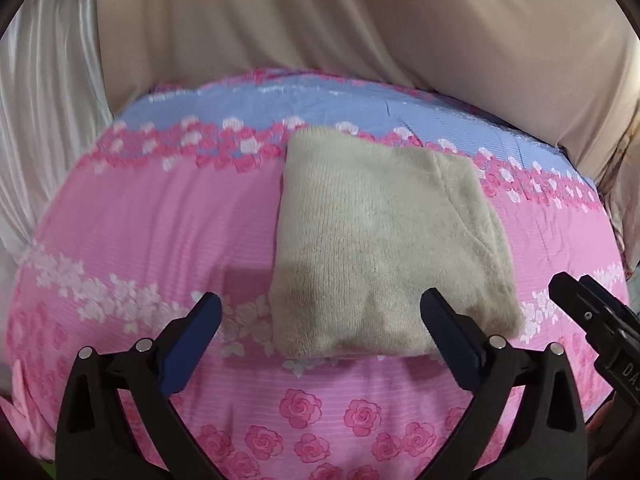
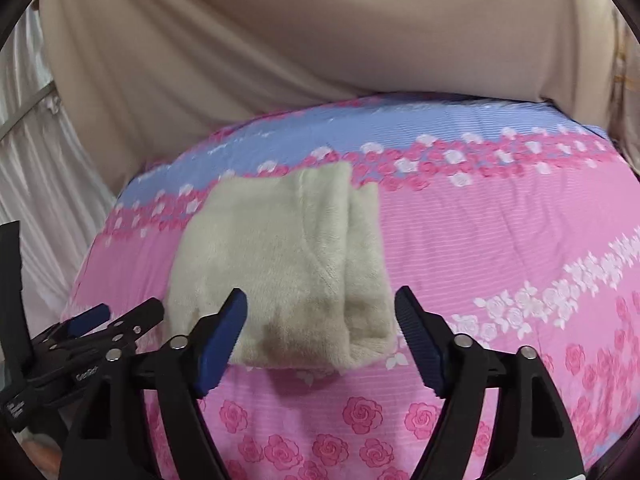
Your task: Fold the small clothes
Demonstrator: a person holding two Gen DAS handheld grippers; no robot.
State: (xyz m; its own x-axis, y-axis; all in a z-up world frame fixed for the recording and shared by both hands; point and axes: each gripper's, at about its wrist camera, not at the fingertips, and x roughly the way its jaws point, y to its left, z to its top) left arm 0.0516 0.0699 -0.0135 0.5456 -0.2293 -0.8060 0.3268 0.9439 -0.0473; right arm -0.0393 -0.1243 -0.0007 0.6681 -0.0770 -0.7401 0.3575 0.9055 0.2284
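Note:
A small cream fleece garment (image 1: 384, 240) lies folded into a thick rectangle on the pink flowered sheet (image 1: 152, 220). It also shows in the right wrist view (image 2: 288, 264), with stacked folded layers along its right side. My left gripper (image 1: 320, 312) is open and empty, just in front of the garment's near edge. My right gripper (image 2: 320, 308) is open and empty, also at the near edge. The right gripper shows at the right edge of the left wrist view (image 1: 592, 312), and the left gripper shows at the left of the right wrist view (image 2: 116, 316).
The sheet (image 2: 500, 240) has a blue band with roses at the far side. A beige cloth backdrop (image 1: 360, 32) hangs behind the bed. White curtains (image 1: 44, 120) hang at the left.

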